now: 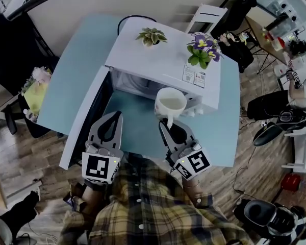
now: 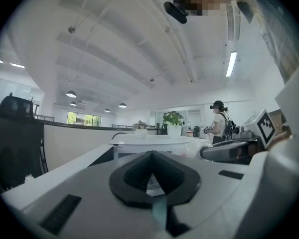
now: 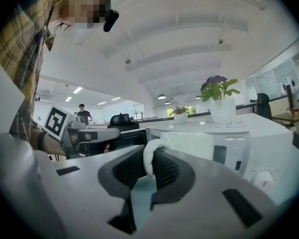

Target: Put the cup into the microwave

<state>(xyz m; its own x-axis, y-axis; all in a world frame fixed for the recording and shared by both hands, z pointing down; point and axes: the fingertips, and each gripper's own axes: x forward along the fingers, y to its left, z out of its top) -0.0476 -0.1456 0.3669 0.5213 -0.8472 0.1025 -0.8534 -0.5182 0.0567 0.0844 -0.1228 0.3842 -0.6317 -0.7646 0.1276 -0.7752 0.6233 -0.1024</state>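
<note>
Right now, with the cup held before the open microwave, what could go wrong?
The right gripper pinches the cup only by its handle, so it could swing or slip. The cup hangs at the right edge of the microwave opening, by the control panel; pushed straight in, it may hit there.

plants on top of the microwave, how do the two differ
The right plant bears purple flowers; the left plant shows only green, pale-edged leaves. The right plant stands taller and fuller; the left plant is low and small. Both are potted and stand on the microwave.
</note>
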